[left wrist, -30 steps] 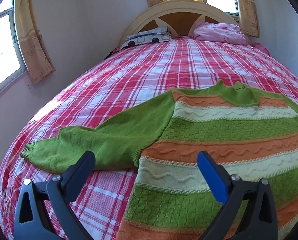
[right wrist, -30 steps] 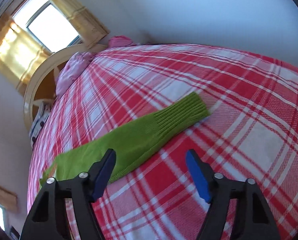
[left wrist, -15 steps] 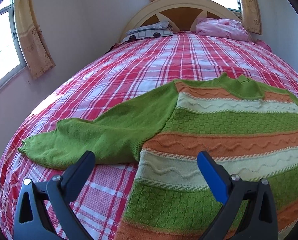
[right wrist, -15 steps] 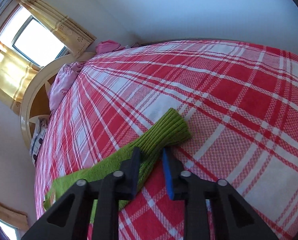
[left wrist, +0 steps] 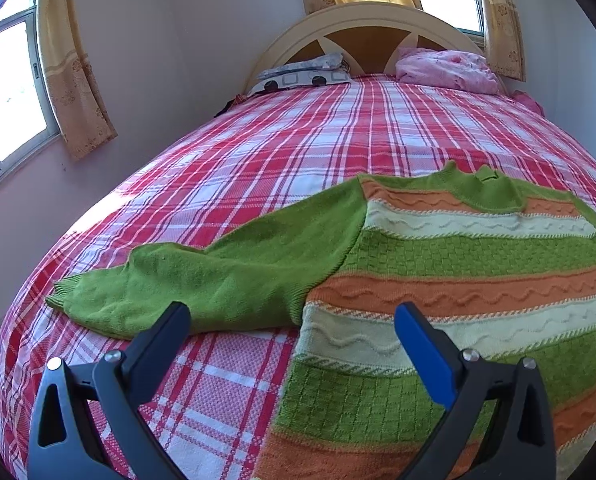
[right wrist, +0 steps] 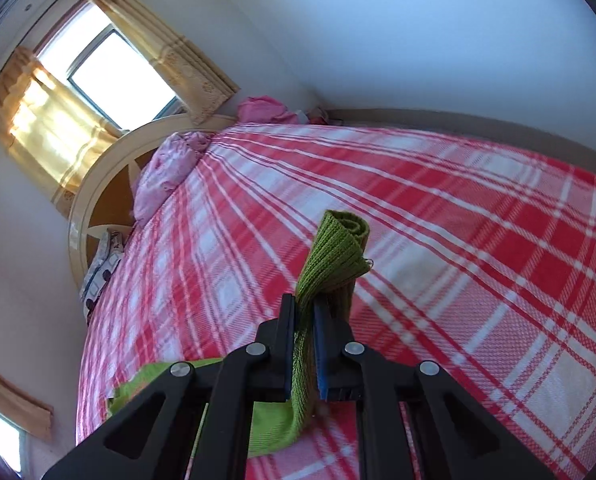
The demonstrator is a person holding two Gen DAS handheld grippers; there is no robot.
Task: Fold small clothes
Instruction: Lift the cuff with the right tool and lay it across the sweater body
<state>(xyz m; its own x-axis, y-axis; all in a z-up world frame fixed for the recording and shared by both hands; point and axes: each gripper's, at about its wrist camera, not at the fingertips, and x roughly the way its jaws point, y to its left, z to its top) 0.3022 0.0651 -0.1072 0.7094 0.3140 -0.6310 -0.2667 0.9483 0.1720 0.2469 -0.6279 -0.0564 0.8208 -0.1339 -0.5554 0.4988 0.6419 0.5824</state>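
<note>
A bed [left wrist: 281,152] covered with a red, pink and white plaid sheet [left wrist: 225,384] carried everything. A knitted sweater [left wrist: 458,264] with green, orange and cream stripes lay flat on the near part of the sheet, its neckline toward the headboard. One plain green sleeve [left wrist: 201,280] stretched out over the plaid toward the window side, its ribbed cuff resting on the sheet. At the head of the bed, against the arched cream and wood headboard [left wrist: 362,28], lay a patterned grey and white pillow [left wrist: 302,74] and a crumpled pink bundle of cloth [left wrist: 446,68], well apart from the sweater.
</note>
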